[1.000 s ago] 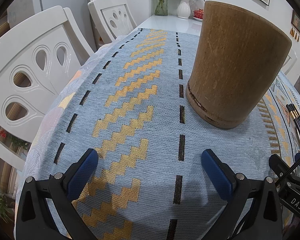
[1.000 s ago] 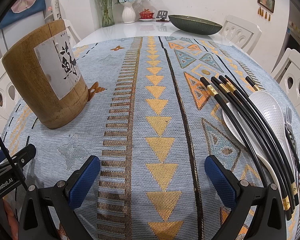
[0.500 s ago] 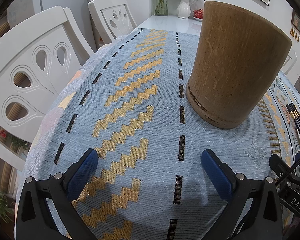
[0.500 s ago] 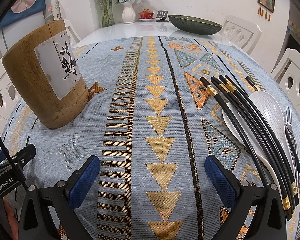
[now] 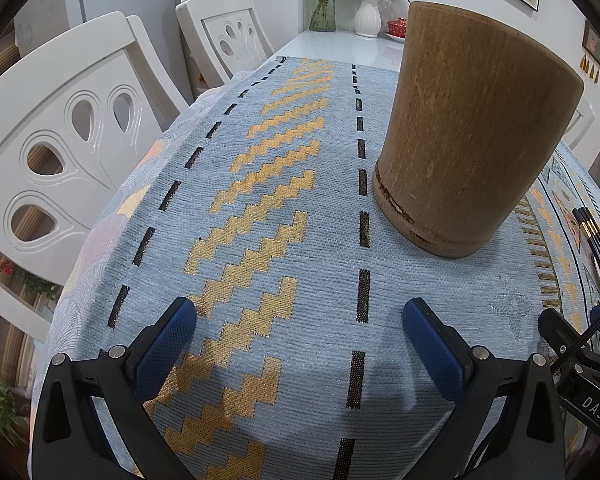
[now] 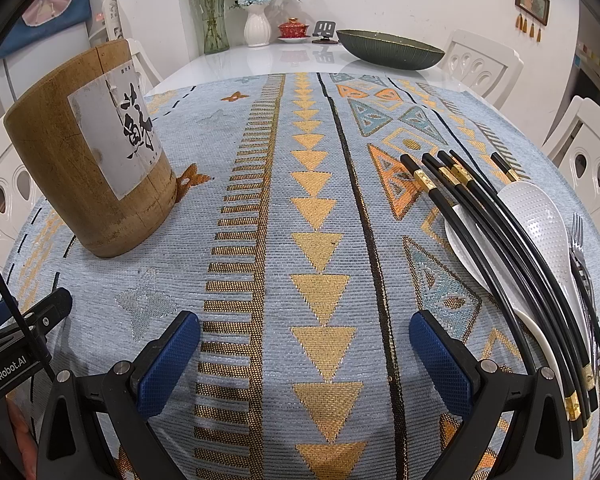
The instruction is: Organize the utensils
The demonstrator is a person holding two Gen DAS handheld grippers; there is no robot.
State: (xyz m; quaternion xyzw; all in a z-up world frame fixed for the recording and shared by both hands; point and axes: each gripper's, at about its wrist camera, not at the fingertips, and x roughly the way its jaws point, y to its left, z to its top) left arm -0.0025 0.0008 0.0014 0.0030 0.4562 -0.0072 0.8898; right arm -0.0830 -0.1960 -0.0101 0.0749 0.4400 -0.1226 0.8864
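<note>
Left wrist view: camera sits just behind left claw [image 5: 300,326], low over surface [image 5: 284,240], facing forward along its fingers; wooden holder [image 5: 472,132] near, ahead and right of claw; white chairs [image 5: 72,152] left. Right wrist view: same low, close mount behind right claw [image 6: 304,334], facing down length of surface [image 6: 320,216]; holder [image 6: 88,152] ahead left, chopsticks [image 6: 496,248] ahead right. Shared: holder, patterned cloth, chopsticks, flower vase at far end; each view catches other claw at its edge.
</note>
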